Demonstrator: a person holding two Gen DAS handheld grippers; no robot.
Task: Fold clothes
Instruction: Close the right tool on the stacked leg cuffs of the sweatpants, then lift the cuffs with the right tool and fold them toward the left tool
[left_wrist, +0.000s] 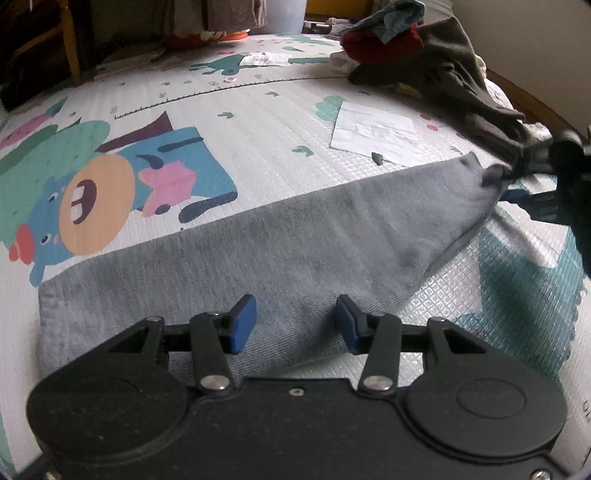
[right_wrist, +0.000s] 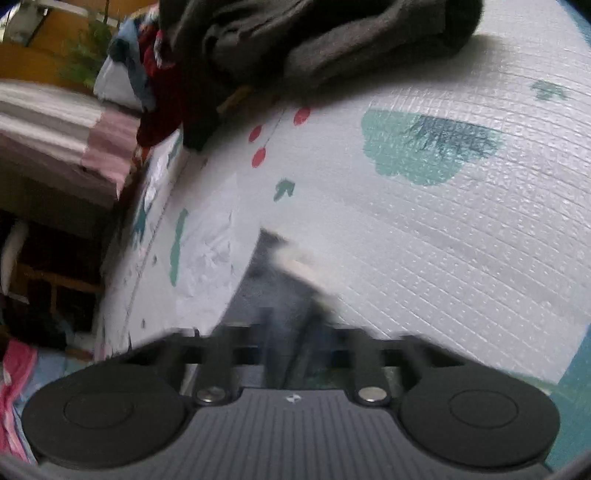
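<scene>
On my left feed, the left gripper (left_wrist: 293, 322) hung over the near end of the grey cloth (left_wrist: 258, 254), its blue fingers (left_wrist: 243, 323) partly apart with only the fabric below them showing in the gap; I could not see them pinching anything. The cloth lay stretched across the play mat (left_wrist: 258, 122) as a long band, from the near left edge up toward the far right. Its far corner was drawn up to a point where the right gripper (left_wrist: 496, 176) had hold of it, the fabric bunched at the tips.

My right feed was smeared around the fingers, yet they looked drawn close together, with a dark grey wedge of cloth (right_wrist: 275, 280) running up out of them over the mat (right_wrist: 443, 240). I took them as clamped on that corner.

Beyond the cloth a white sheet of paper (left_wrist: 373, 131) lay flat on the mat. Farther back sat a heap of clothes (left_wrist: 443, 62), with a dark grey piece draped over a red one (left_wrist: 380, 46). The mat's cartoon hippo (left_wrist: 92, 199) showed left of the cloth.
</scene>
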